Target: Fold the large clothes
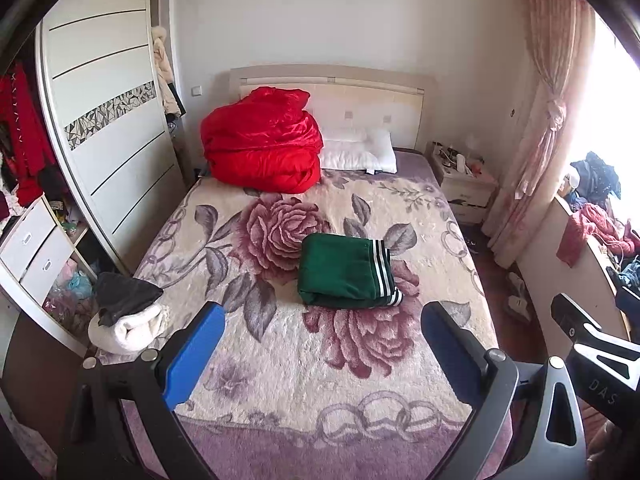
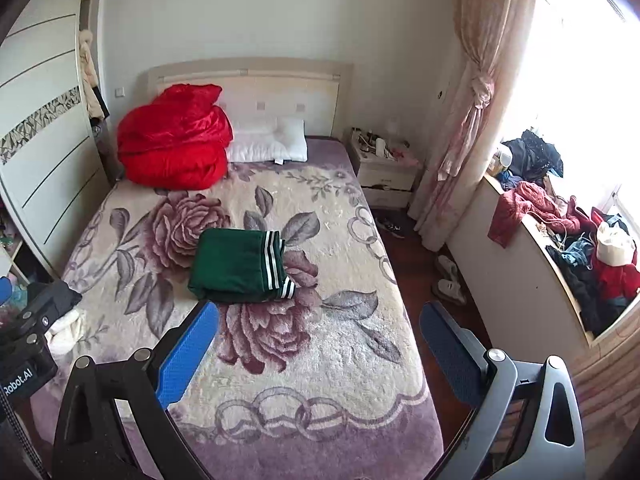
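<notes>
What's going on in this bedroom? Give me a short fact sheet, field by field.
Setting: bed with a floral blanket
Garment: green garment, white stripes, folded, in the middle of the bed
At the headboard: red quilt bundled beside a white pillow
Near left corner of the bed: small pile of dark and cream clothes
Left gripper: jaws wide apart, empty
Right gripper: jaws wide apart, empty
Contact: neither gripper touches the green garment

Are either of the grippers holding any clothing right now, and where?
Nothing is held. Left gripper and right gripper are open; the folded green garment lies free.
</notes>
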Motion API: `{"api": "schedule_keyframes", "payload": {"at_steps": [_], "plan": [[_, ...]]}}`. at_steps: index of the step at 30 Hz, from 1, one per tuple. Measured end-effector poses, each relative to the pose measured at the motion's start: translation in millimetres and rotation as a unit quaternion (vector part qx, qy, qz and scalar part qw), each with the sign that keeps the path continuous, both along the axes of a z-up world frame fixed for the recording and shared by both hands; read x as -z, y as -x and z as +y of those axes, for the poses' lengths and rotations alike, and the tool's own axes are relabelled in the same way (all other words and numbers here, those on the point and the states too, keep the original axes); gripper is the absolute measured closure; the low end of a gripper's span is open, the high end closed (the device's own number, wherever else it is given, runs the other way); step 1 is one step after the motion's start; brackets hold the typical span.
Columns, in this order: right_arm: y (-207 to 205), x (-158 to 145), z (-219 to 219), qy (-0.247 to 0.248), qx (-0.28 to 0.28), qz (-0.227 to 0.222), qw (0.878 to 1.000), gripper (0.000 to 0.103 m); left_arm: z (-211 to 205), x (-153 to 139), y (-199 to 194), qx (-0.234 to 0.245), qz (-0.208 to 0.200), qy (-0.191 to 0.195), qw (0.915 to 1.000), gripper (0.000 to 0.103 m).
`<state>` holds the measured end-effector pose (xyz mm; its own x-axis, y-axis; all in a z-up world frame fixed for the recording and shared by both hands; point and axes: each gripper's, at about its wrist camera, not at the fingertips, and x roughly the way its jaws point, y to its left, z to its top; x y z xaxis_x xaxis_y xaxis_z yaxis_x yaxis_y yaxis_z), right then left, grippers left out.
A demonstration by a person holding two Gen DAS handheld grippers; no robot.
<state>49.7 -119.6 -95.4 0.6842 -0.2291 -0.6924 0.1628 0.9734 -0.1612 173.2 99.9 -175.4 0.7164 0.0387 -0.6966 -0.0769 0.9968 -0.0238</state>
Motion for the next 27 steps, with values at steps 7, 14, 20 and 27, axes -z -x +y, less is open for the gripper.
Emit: {"api": "schedule_keyframes", "payload": {"at_steps": [7,14,20,27], "plan": [[25.8,-18.6,-3.7,-0.007,-0.002,-0.014,1.0,0.001,-2.4,-14.8,15.5,0.001,-0.017,-0.008,0.9998,0.003],[36.2,-26.2,-6.7,-0.007,-0.007,-0.018,1.0,0.0,-5.7,-18.3,21.4,-0.002,-0.019,-0.012,0.9998,0.002],[36.1,-33.4,-10.2,-0.008,-0.011,-0.023,1.0,0.0,-7.0,-18.6,25.8,-0.005,-0.015,-0.014,0.9998,0.002],[37.2,-39.3,-12.0,-0.01,-0.016,-0.02,1.0,0.0,-5.2,-19.1,30.1,-0.008,-0.019,-0.015,0.9997,0.002]]}}
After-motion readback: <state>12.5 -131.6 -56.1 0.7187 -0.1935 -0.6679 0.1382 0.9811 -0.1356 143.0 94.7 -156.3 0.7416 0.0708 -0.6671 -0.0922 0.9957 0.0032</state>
